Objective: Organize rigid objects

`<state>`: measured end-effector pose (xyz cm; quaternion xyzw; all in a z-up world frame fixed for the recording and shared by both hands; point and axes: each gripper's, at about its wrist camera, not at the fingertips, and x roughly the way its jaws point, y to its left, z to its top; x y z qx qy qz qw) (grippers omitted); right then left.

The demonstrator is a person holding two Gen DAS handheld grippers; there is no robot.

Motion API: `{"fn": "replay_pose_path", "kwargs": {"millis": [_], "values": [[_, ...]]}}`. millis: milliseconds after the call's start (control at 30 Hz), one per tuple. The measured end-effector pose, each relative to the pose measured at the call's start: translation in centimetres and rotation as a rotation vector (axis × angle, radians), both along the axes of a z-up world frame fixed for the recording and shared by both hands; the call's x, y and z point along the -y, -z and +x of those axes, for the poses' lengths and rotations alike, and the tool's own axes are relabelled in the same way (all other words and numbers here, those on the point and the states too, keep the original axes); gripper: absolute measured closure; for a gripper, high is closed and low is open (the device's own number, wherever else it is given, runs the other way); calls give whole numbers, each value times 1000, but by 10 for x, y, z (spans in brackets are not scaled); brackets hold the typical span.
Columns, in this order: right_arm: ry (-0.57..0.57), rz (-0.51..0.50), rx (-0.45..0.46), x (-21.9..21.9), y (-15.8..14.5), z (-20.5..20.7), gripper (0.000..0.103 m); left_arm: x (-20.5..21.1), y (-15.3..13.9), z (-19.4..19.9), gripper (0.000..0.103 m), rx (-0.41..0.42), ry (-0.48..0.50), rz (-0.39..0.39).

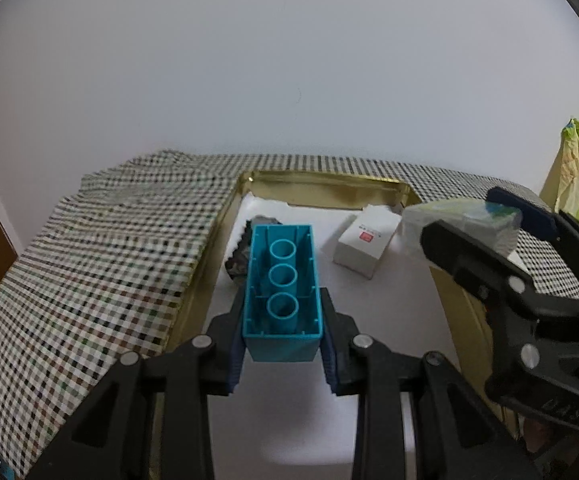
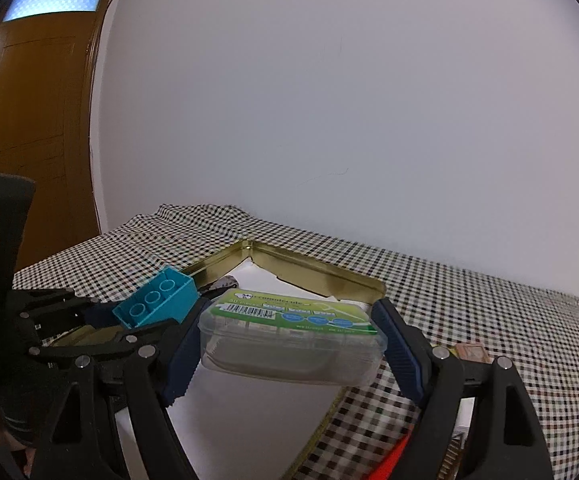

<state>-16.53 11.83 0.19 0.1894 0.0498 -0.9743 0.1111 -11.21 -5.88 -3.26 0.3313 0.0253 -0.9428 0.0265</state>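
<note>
My left gripper (image 1: pixel 283 354) clamps blue brick (image 1: pixel 282 286), long axis toward 12, over tray (image 1: pixel 325 186). My right gripper (image 2: pixel 289 354) clamps floss box (image 2: pixel 291 338), tray at 12.

Glossy gold metal tray (image 1: pixel 329 188); matt checked cloth (image 1: pixel 109 260); smooth teal plastic brick (image 1: pixel 281 292); clear, probably plastic, box (image 2: pixel 289 344).

Barcode on clear container (image 2: pixel 293 336) label

Black plastic left gripper (image 1: pixel 283 354), blue ribbed fingers (image 1: pixel 236 364), silver pivot screws, matching right gripper (image 2: pixel 291 350)
</note>
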Motion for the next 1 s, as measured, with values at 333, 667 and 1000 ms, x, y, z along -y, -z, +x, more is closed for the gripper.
{"fn": "replay_pose_path", "kwargs": {"millis": [333, 667, 1000], "values": [[-21, -1, 56, 9, 7, -22, 21, 1, 4, -5, 73, 44, 10, -36], [-36, 6, 98, 15, 9, -32, 21, 3, 4, -7, 73, 72, 23, -52], [-45, 35, 130, 23, 10, -36, 21, 11, 11, -16, 73, 112, 31, -72]]}}
